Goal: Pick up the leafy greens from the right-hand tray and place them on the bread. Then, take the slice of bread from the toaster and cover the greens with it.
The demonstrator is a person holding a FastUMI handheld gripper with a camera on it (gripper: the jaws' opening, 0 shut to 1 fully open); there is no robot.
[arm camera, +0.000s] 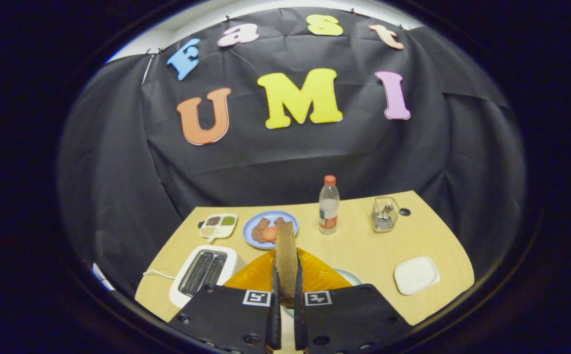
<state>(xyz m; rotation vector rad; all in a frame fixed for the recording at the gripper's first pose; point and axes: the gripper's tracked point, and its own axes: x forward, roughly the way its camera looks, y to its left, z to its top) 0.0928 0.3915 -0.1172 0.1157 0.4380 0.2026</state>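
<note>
Gripper (286,290) has its jaws narrow, clamped edge-on on the bread slice (286,255) w/ toaster (206,273) slots empty at near left, slice held upright over the orange plate (322,276), prob. to cover the greens.

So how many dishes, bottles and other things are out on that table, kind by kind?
Dishes: 4 (divided tray, blue plate, orange plate, white tray)
Toasters: 1 (white toaster)
Bottles: 1 (bottle)
Wire holders: 1 (wire holder)
Bread slices: 1 (bread slice, gripped by the gripper)
Total: 8
</note>
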